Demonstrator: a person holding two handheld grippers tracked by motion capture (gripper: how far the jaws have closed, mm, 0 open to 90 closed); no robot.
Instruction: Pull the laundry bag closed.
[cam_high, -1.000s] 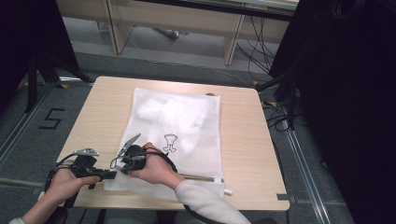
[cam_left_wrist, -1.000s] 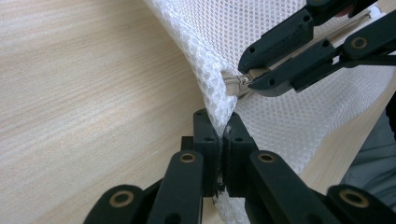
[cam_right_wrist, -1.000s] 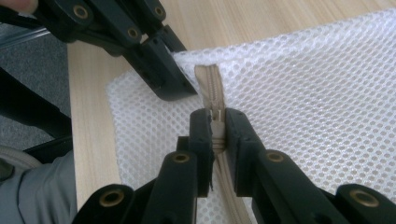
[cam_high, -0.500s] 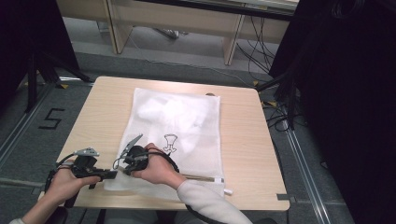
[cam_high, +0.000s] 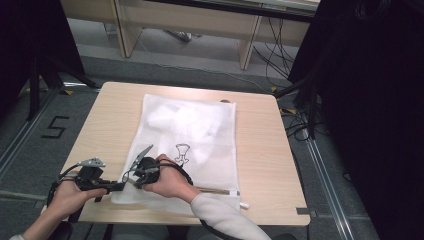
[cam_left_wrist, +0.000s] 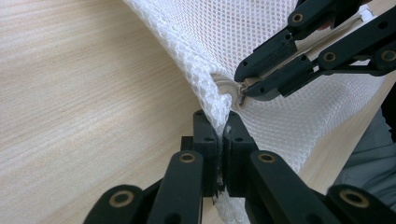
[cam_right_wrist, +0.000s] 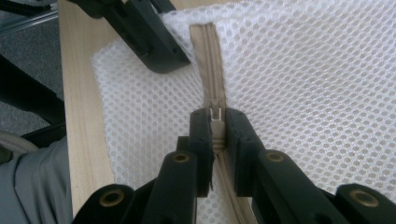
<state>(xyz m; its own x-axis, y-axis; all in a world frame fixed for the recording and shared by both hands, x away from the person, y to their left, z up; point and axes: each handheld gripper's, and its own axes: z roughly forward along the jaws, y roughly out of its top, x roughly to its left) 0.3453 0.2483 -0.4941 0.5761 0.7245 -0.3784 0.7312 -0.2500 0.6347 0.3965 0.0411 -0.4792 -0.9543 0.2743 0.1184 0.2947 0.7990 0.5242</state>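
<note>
A pale wooden worktop (cam_high: 260, 150) carries a white mesh bag (cam_high: 200, 135), its zipper edge nearest the person. The left hand-held gripper (cam_left_wrist: 219, 123) pinches the bag's near-left corner; the right hand-held gripper (cam_right_wrist: 216, 122) is clenched on the zipper pull (cam_right_wrist: 215, 114). Both lie low and level. The mesh could snag, or the pull could slip out.

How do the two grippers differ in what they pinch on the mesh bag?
The left gripper pinches the bag's bunched corner edge; the right gripper pinches the zip slider on the beige zip. The left one grips netting only, the right one metal and tape. Both are shut on the same white mesh bag.
</note>
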